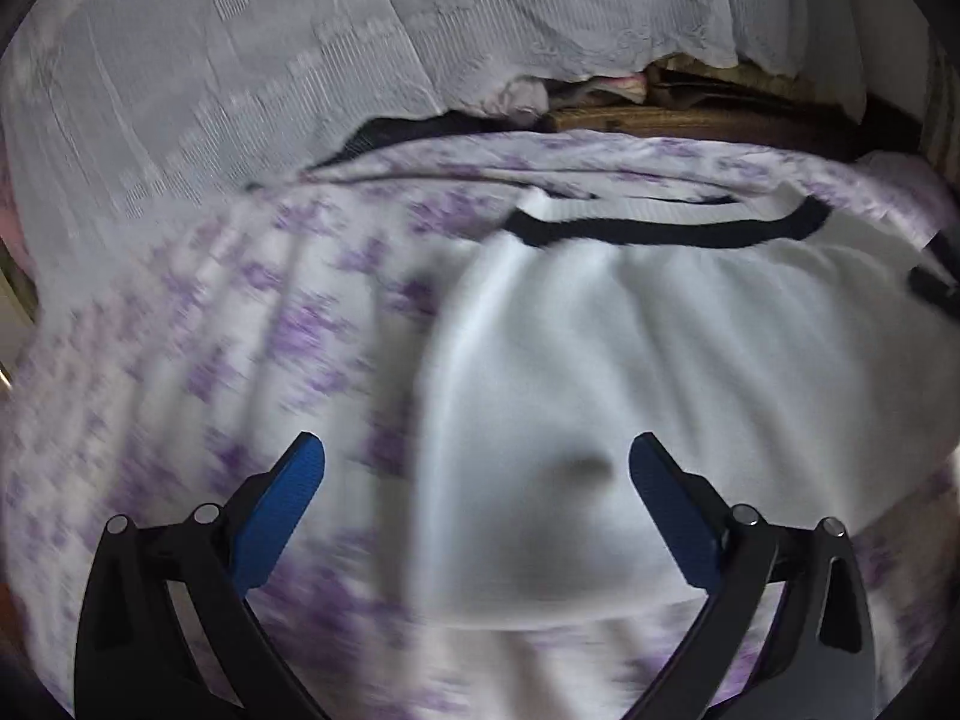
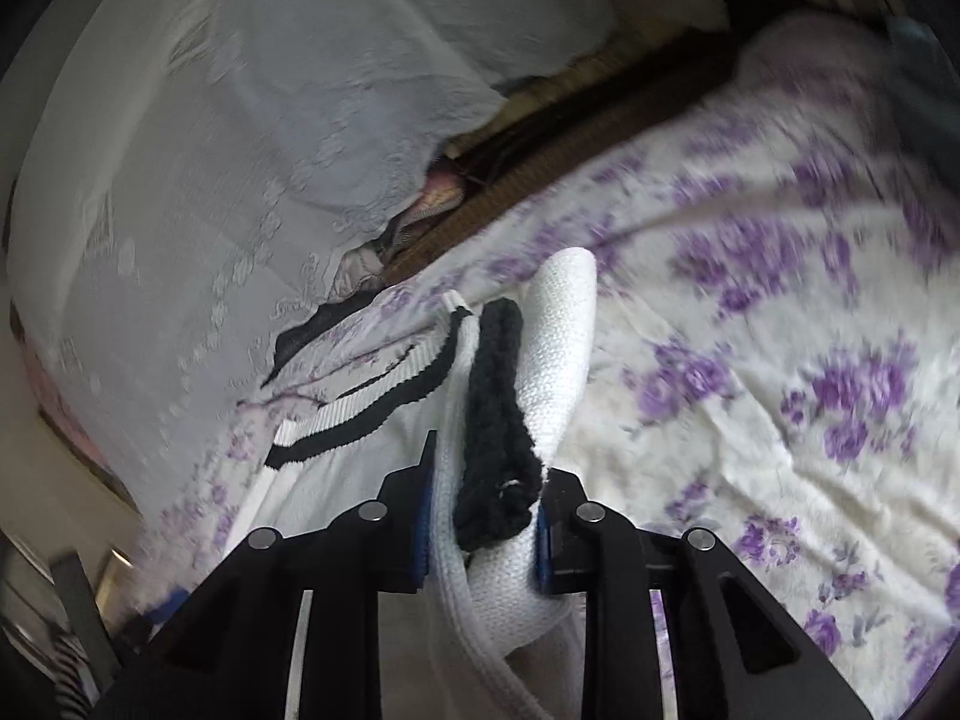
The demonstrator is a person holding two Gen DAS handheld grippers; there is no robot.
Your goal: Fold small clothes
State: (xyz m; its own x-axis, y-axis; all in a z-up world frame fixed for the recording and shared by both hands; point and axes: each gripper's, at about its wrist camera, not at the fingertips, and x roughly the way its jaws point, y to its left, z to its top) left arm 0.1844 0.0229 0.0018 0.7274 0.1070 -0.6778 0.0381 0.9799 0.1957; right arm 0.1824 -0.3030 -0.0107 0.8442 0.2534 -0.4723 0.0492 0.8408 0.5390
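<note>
Nearest the lens in the right wrist view, my right gripper (image 2: 483, 525) fills the lower centre of the frame. Its jaws pinch a bunched fold of the white knit garment (image 2: 558, 348), with the thick black trim (image 2: 498, 420) caught between the blue pads (image 2: 422, 531). The gathered fabric rises from the jaws toward the middle of the frame, and a white end stands above the trim. To the left of it, a ribbed black-and-white band (image 2: 360, 414) of the same garment lies on the bed.

In the left wrist view, my left gripper (image 1: 477, 480) sits at the lower edge with its jaws spread wide and nothing between them. The blue pads (image 1: 282, 510) stand clear on either side of the garment's near part. The white knit garment (image 1: 690, 360) occupies the centre and right of the frame, spread over the purple-flowered bedsheet (image 1: 210, 360). Its black-edged neckline (image 1: 666, 234) runs across the upper centre.

A white lace cover (image 1: 240, 60) fills the upper left of the frame in both views. A brown wooden edge (image 1: 690, 120) shows between the cover and the sheet. The left view is blurred, so fine fabric detail cannot be read.
</note>
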